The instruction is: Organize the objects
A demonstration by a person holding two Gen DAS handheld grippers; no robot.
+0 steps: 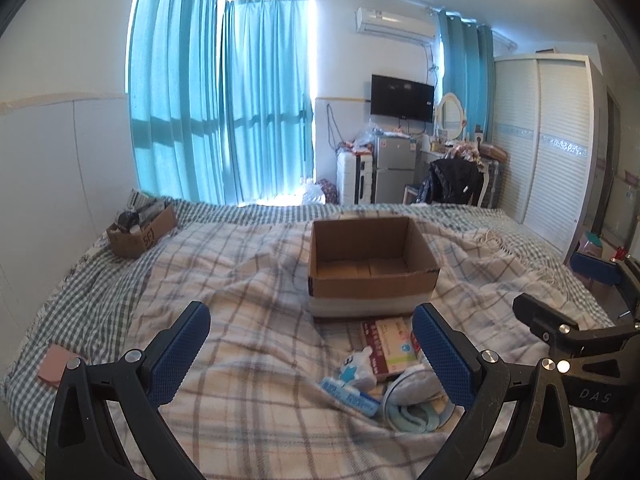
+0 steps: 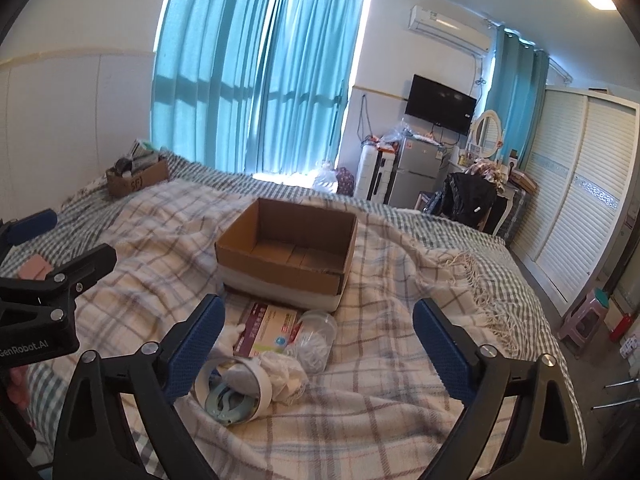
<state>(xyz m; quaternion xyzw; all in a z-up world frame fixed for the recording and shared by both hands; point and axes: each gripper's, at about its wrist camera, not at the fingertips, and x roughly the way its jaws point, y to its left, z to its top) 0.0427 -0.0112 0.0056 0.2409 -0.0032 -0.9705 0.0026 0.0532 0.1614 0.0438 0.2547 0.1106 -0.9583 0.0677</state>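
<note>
- A plaid blanket is covering the bed and carrying everything else, with a gingham sheet showing along its 9 o'clock side.
- An open cardboard box is sitting upright at the middle of the blanket, its inside bare in both views.
- A smaller cardboard box is resting far off at 10 o'clock, filled with odds and ends (too small to name).
- The left gripper is hovering over the blanket with its blue-padded fingers spread wide apart, gripping nothing.
- The right gripper is hanging likewise, its fingers standing well apart and empty; the pile is lying between them.
- A flat medicine carton is lying just at 6 o'clock of the open box, touching a clear plastic jar at its 3 o'clock.
- A roll of tape is leaning at 6 o'clock of the carton, beside a crumpled white cloth.
- A white cartoon figurine is lying at 9 o'clock of the carton.
- A pink pad is lying alone on the sheet, well apart at 8 o'clock.
</note>
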